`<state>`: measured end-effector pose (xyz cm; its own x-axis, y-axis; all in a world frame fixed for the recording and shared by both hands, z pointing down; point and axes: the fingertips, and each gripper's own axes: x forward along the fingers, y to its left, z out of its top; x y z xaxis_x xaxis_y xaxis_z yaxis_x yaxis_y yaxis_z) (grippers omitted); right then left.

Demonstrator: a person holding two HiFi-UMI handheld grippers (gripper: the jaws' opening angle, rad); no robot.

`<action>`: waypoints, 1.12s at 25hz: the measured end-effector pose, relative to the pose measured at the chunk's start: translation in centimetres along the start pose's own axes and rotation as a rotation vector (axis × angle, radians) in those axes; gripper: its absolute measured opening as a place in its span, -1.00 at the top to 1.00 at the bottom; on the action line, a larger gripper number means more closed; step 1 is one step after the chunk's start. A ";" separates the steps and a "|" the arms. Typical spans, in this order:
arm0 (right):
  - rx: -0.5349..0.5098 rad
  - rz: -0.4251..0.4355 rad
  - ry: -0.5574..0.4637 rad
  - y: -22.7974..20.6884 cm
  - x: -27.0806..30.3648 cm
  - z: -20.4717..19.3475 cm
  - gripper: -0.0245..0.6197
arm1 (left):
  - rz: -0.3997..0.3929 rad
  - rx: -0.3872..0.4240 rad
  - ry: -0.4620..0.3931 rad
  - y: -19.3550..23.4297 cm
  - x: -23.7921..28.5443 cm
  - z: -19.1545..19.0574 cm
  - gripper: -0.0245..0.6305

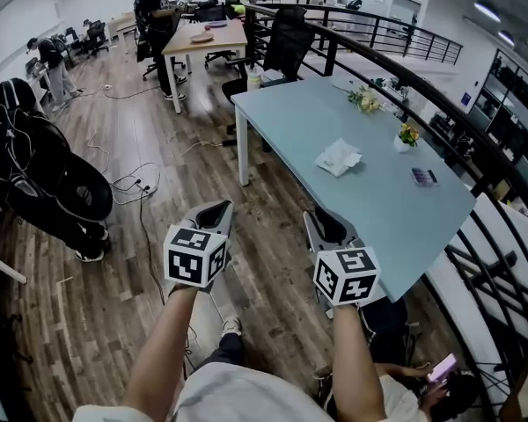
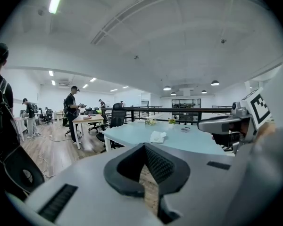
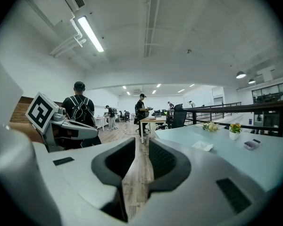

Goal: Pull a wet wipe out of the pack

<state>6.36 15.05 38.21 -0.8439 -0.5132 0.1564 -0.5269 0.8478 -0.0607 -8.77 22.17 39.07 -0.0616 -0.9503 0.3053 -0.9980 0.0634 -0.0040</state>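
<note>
A small dark wet-wipe pack (image 1: 423,177) lies near the far edge of the pale blue table (image 1: 308,121). A crumpled white wipe (image 1: 338,157) lies loose on the tabletop to the pack's left. Both grippers hang over the wooden floor, short of the table's near corner and well away from the pack. My left gripper (image 1: 218,207) is shut, its tips meeting with nothing in them (image 2: 144,146). My right gripper (image 1: 321,222) stands a little open, a narrow gap of floor showing between its pads (image 3: 141,142). From the right gripper view the pack (image 3: 250,145) and wipe (image 3: 203,146) sit far ahead.
A small flower pot (image 1: 407,136) and a loose posy (image 1: 366,99) stand on the table. A black railing (image 1: 475,156) runs behind it. Black bags (image 1: 44,183) and cables (image 1: 136,187) lie on the floor to the left. A seated person with a phone (image 1: 442,369) is at lower right.
</note>
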 end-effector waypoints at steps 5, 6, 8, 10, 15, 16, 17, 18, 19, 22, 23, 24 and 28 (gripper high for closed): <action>0.001 0.000 0.003 -0.9 4.3 0.8 0.64 | -0.008 -0.002 0.003 2.9 3.4 1.1 0.94; 0.002 -0.002 0.004 -1.1 5.1 1.0 0.63 | -0.011 -0.001 0.004 3.5 4.0 1.3 0.94; 0.004 -0.005 0.005 -1.5 6.6 1.4 0.58 | -0.017 -0.001 0.007 4.6 5.3 1.8 0.94; 0.004 -0.011 0.006 -1.8 8.1 1.9 0.53 | -0.023 -0.005 0.009 5.7 6.6 2.3 0.94; 0.008 -0.036 0.020 -2.7 11.6 2.7 0.45 | -0.043 0.001 0.021 8.2 9.7 3.1 0.94; 0.009 -0.041 0.022 -2.8 12.3 2.8 0.43 | -0.047 0.002 0.023 8.7 10.2 3.3 0.94; 0.008 -0.045 0.024 -2.9 12.9 2.9 0.42 | -0.051 0.003 0.024 9.1 10.8 3.4 0.94; 0.007 -0.049 0.025 -3.0 13.6 3.1 0.42 | -0.055 0.004 0.025 9.6 11.3 3.5 0.94; 0.006 -0.051 0.027 -3.0 14.2 3.2 0.39 | -0.059 0.005 0.025 10.0 11.7 3.6 0.94; 0.005 -0.057 0.035 -3.0 15.9 3.6 0.33 | -0.075 0.007 0.028 11.2 13.0 4.0 0.94; 0.005 -0.059 0.037 -3.0 16.5 3.8 0.30 | -0.080 0.008 0.028 11.6 13.4 4.2 0.94; 0.003 -0.062 0.039 -3.0 17.1 3.9 0.29 | -0.084 0.010 0.027 12.0 13.7 4.4 0.94; 0.001 -0.075 0.043 -2.8 19.1 4.4 0.21 | -0.093 0.008 0.023 13.8 14.8 5.0 0.94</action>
<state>-8.73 2.30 36.97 -0.7970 -0.5688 0.2030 -0.5884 0.8071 -0.0485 -23.50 7.44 38.83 0.0315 -0.9448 0.3260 -0.9995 -0.0273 0.0173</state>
